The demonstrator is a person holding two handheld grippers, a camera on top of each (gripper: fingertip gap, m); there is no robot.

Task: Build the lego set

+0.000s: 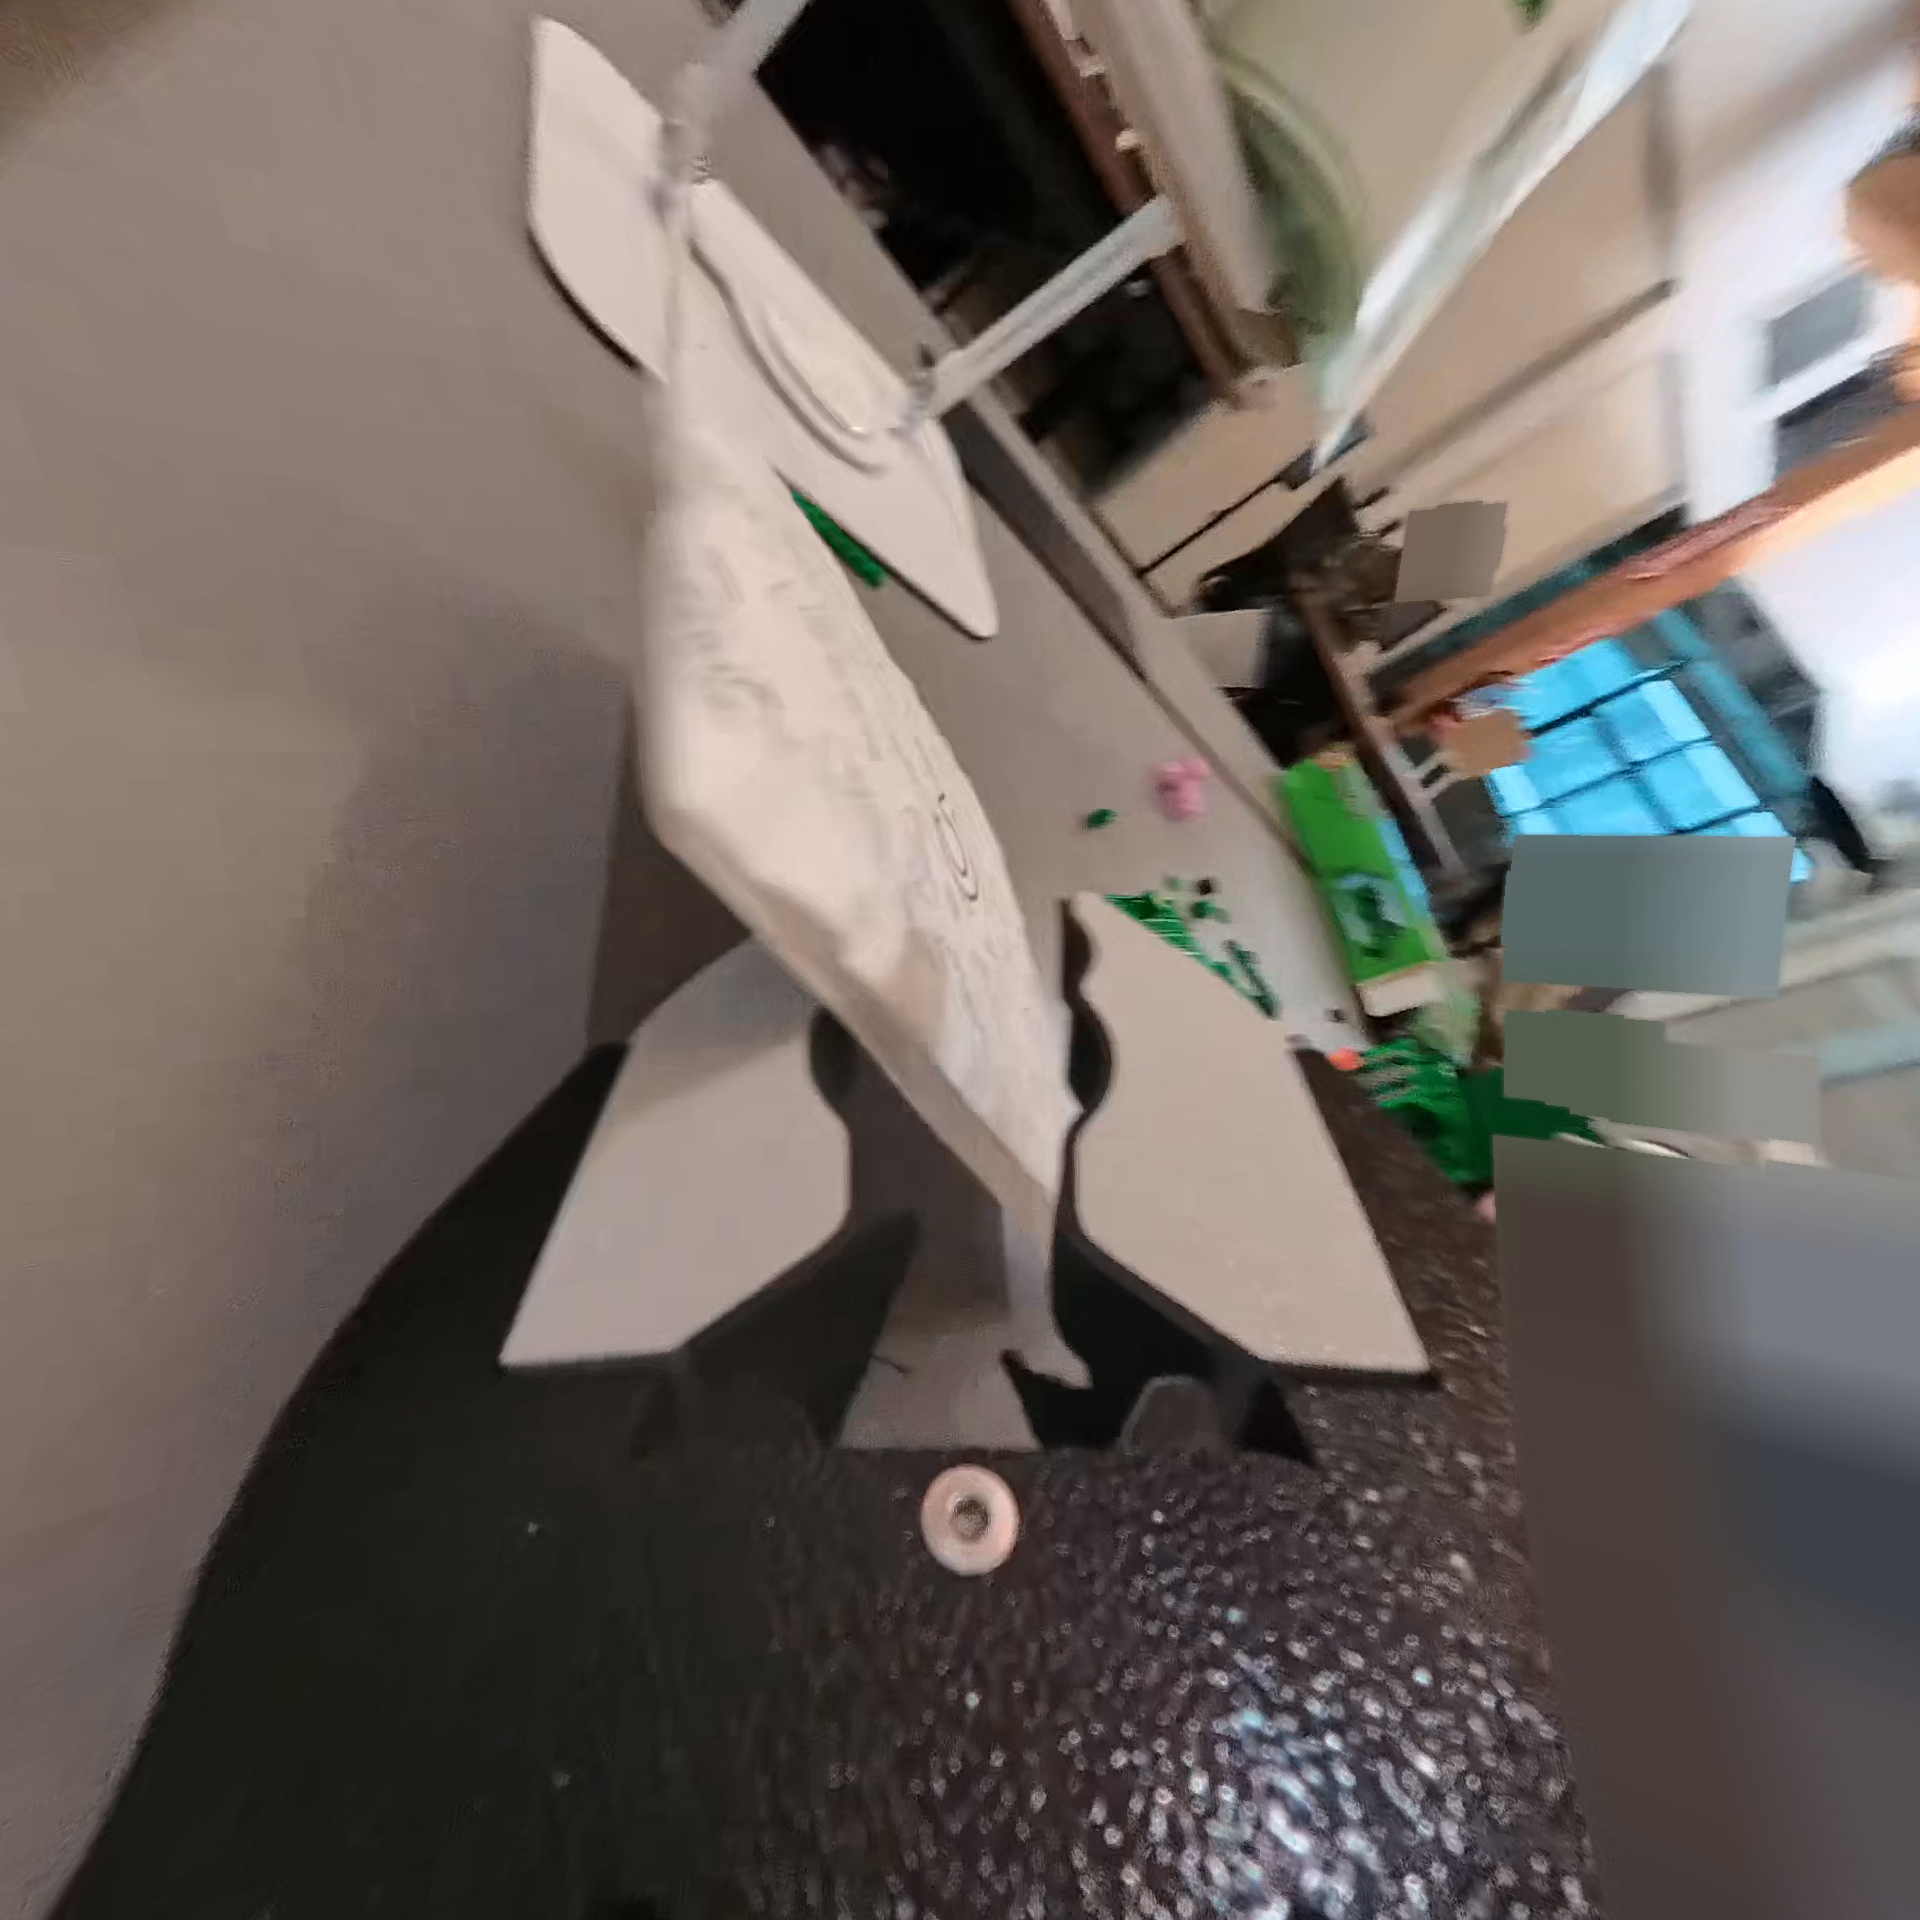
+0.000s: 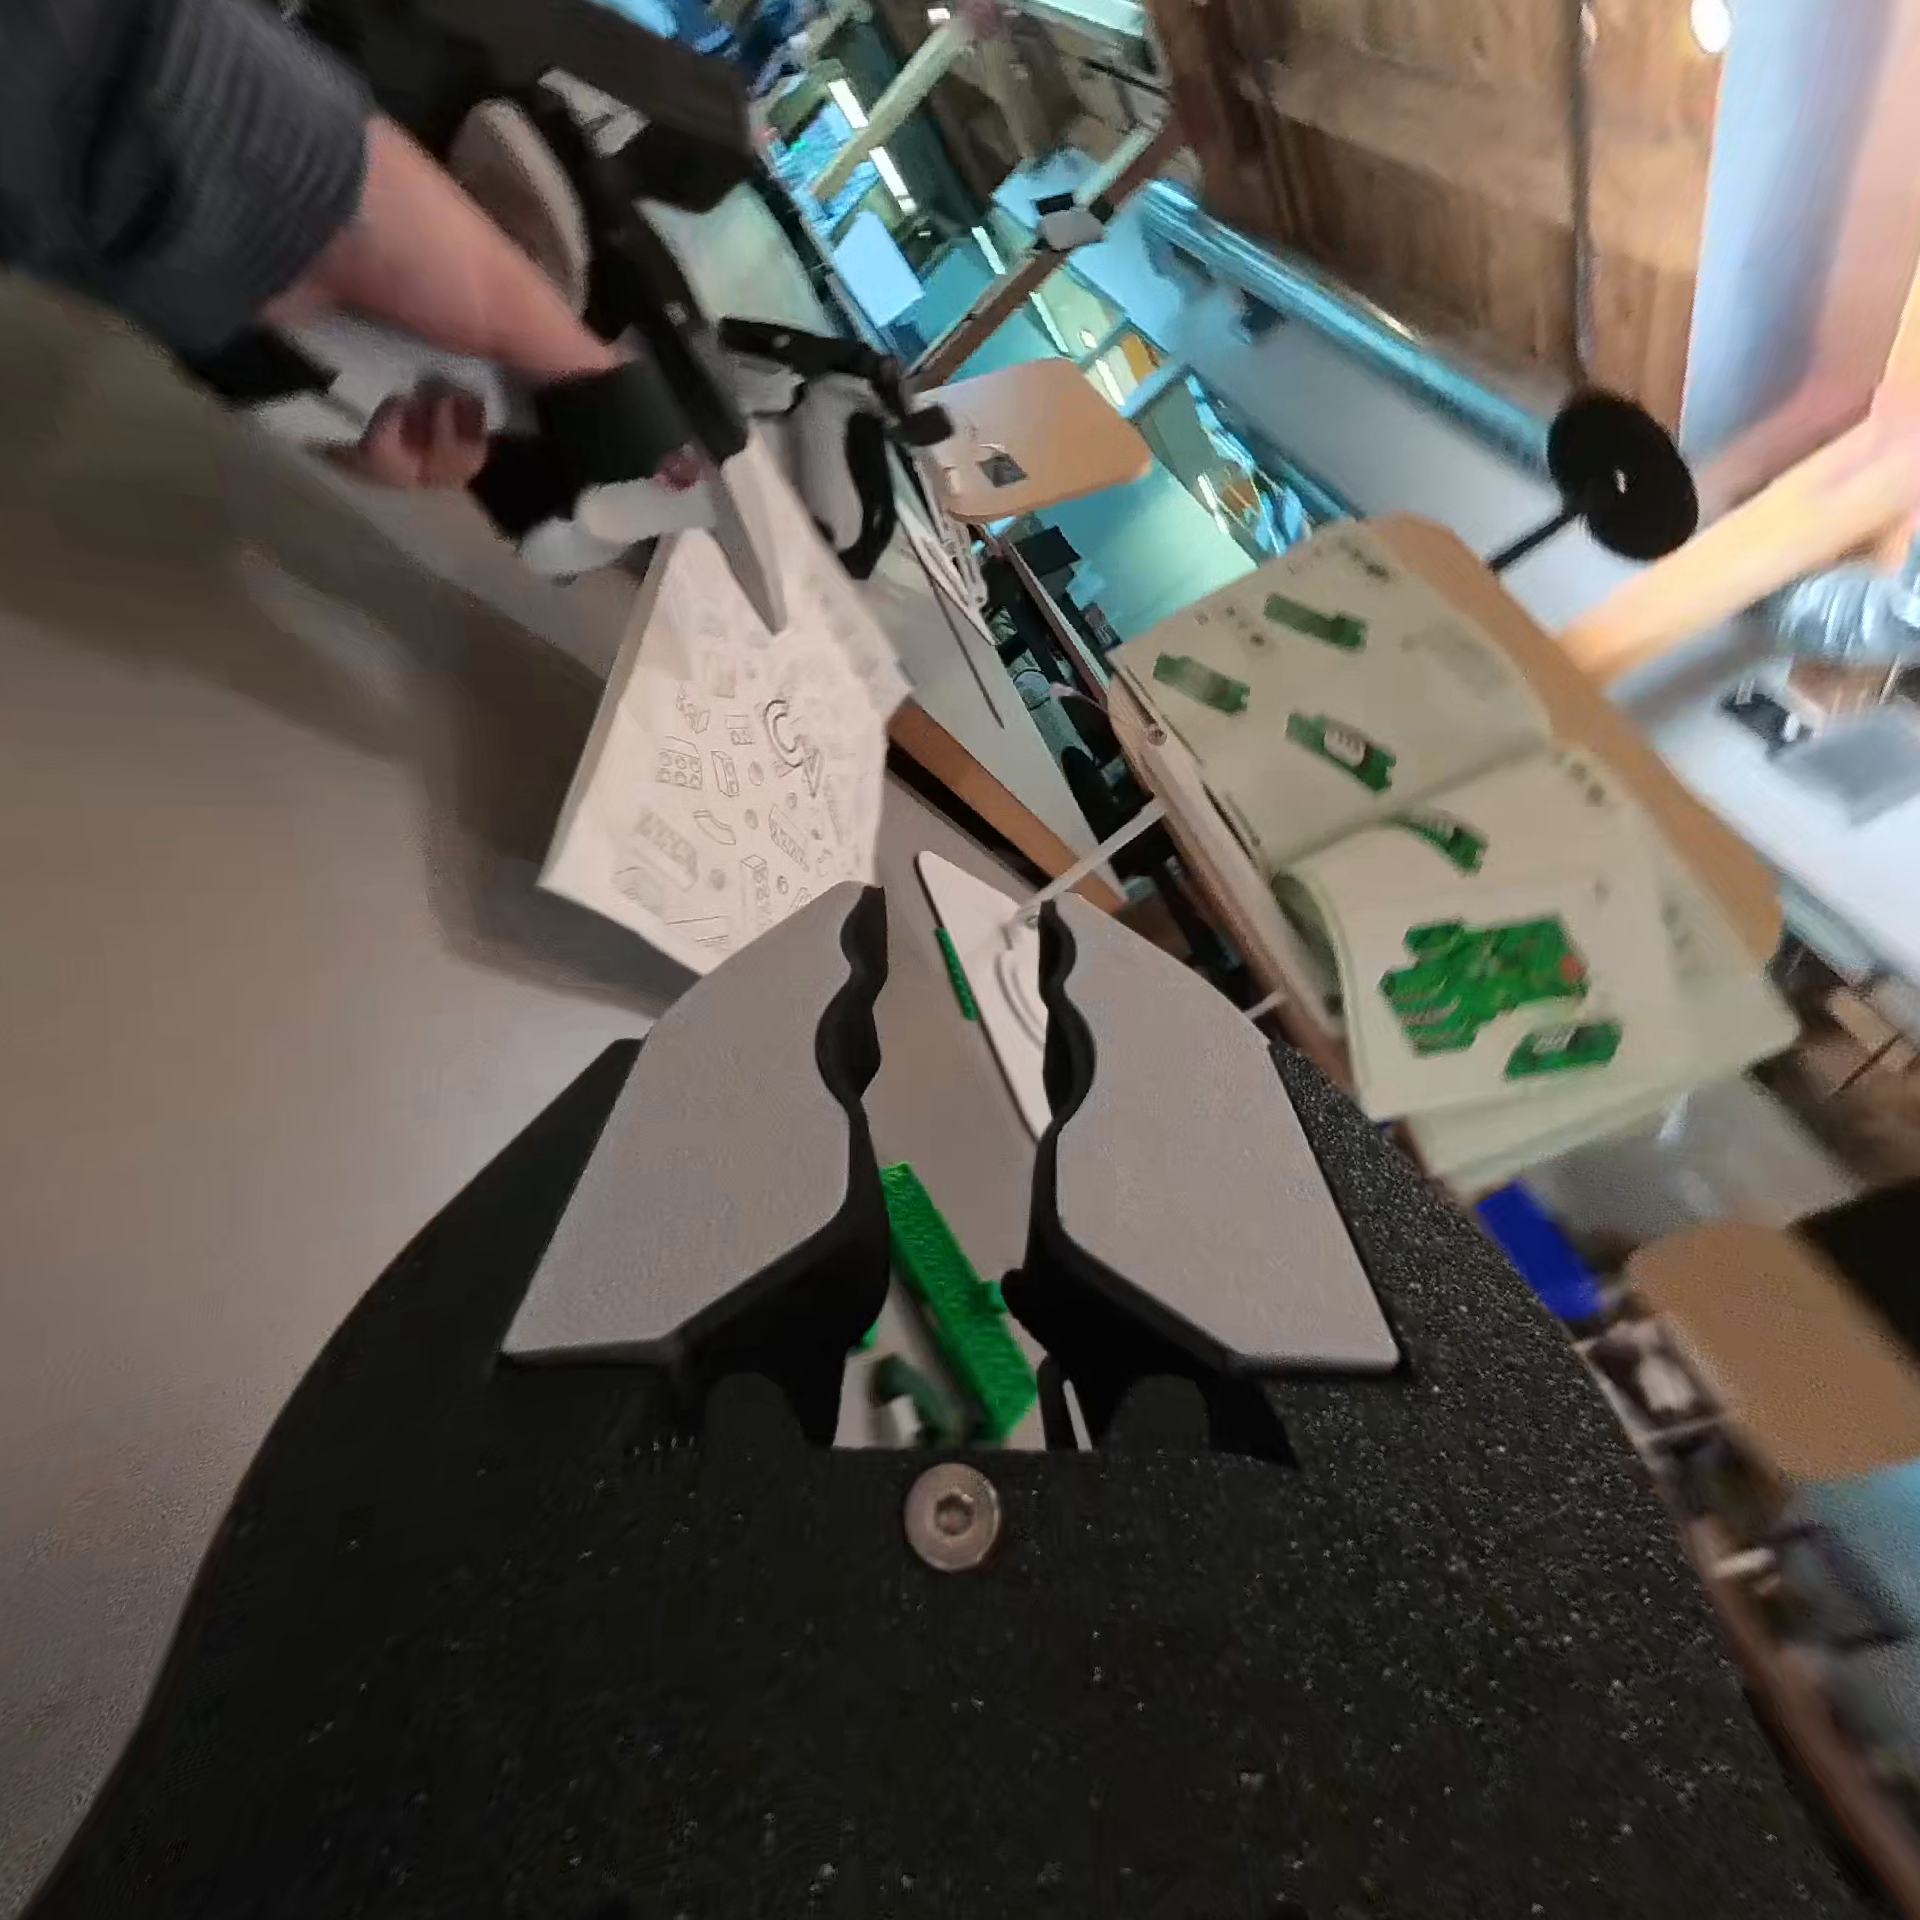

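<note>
My left gripper (image 1: pixel 925 935) is shut on a white paper bag (image 1: pixel 831 790) printed with brick drawings and holds it up over the grey table (image 1: pixel 260 727). In the right wrist view a hand holds that left gripper (image 2: pixel 758 592) with the bag (image 2: pixel 727 790) hanging from its fingers. My right gripper (image 2: pixel 958 904) is open with nothing between its pads. Through its gap I see a green studded plate (image 2: pixel 956 1309) lying on the table below. Loose green pieces (image 1: pixel 1174 925) and a pink piece (image 1: pixel 1179 784) lie on the table.
A white flat stand base (image 2: pixel 987 935) with a thin rod sits just ahead, a narrow green strip (image 2: pixel 954 971) beside it. An open instruction booklet (image 2: pixel 1455 831) leans on a wooden holder at the right. A green box (image 1: pixel 1351 873) stands at the table's edge.
</note>
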